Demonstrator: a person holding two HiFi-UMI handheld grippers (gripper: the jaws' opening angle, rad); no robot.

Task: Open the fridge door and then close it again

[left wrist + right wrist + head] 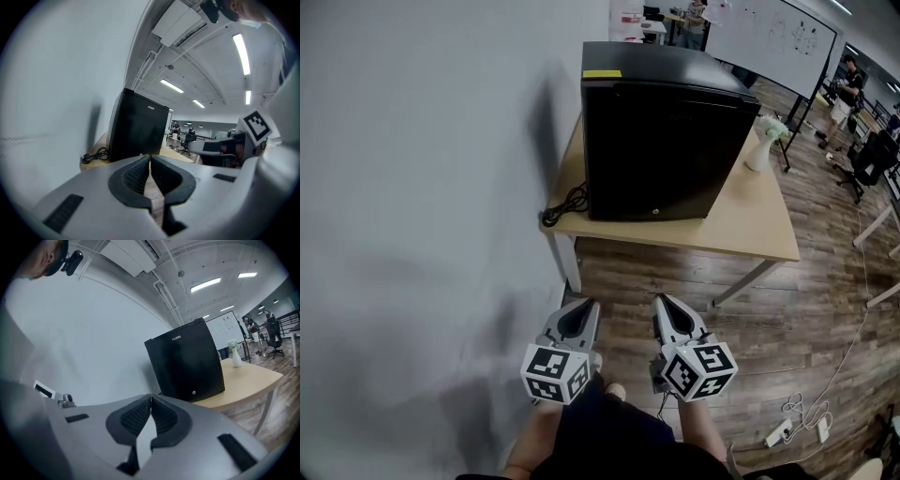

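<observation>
Left gripper (pixel 587 304) and right gripper (pixel 661 301) both pinched shut, empty, facing boxy black fridge (pixel 661 141), door closed, on table (pixel 755 230).

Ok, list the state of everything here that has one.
Fridge: door shut.
Left gripper: jaws together, nothing between them.
Right gripper: jaws together, nothing between them.
Cord: lying bundled on the table.
Vase: upright on the table.
</observation>
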